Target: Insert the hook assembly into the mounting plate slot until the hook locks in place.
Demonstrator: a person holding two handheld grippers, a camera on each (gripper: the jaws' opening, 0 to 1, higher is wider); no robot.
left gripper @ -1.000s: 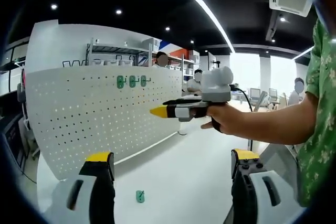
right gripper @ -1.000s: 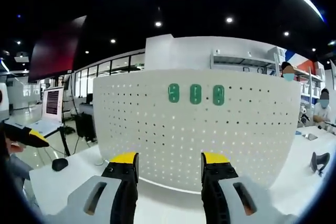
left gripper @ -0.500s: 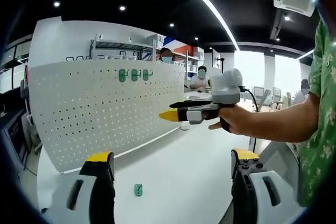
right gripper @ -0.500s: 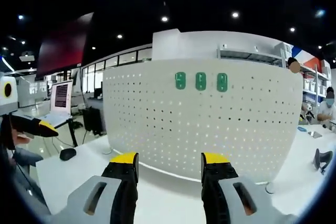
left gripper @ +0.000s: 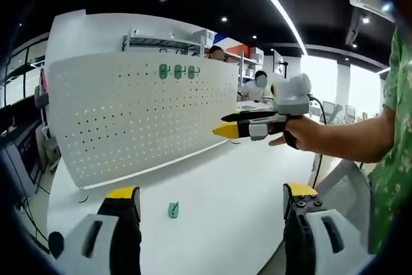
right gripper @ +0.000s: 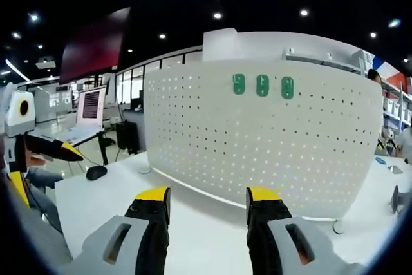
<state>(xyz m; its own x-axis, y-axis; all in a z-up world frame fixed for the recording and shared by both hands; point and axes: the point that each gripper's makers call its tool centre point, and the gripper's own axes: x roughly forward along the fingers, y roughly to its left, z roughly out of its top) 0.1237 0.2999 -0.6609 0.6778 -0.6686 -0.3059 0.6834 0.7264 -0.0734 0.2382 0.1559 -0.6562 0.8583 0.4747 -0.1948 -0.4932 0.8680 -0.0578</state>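
A white pegboard mounting plate (left gripper: 138, 117) stands upright on the white table (left gripper: 225, 204), with three green hooks (left gripper: 177, 71) in its top row. One loose green hook assembly (left gripper: 172, 209) lies on the table in front of it, between and beyond my left gripper's (left gripper: 210, 201) wide open, empty jaws. A hand holds my right gripper (left gripper: 225, 130) in the air to the right of the board. In the right gripper view the pegboard (right gripper: 257, 146) and the hooks (right gripper: 262, 85) face me, with the right gripper (right gripper: 208, 198) open and empty. The left gripper (right gripper: 61, 151) enters at the left edge.
A black mouse (right gripper: 96, 172) and a laptop (right gripper: 90, 104) sit on the table to the left of the board. A small dark object (right gripper: 402, 198) lies at the far right. Shelving (left gripper: 167, 40) and several people stand behind the board. A person's green sleeve (left gripper: 393, 159) fills the right side.
Both cameras have swung, so the pegboard sits further right in each view. The right gripper is further right in the left gripper view; the left gripper has come further into the right gripper view.
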